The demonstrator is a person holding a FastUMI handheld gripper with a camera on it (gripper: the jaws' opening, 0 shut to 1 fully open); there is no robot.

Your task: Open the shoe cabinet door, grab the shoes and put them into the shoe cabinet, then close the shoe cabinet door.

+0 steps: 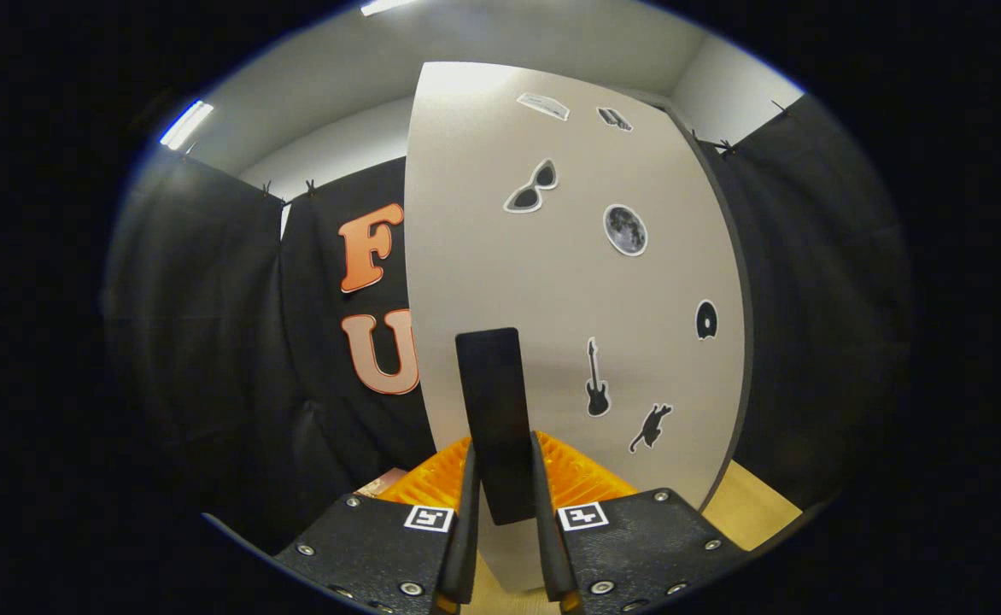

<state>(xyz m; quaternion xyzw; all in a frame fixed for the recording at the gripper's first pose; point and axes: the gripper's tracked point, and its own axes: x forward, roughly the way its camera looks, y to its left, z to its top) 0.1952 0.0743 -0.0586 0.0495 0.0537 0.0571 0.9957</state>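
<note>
Gripping the black handle, the claw sits nearly closed, both fingers pressing it. Grey sticker-covered shoe cabinet door fills frame centre, just beyond the fingers.

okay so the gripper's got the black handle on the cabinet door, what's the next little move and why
Probably swing the handle gently along the door's arc. The gripper has both fingers pressed on the black handle, and the grey cabinet door stands right ahead, so the grip looks ready. Whether that means opening or closing, this view can't settle.
</note>
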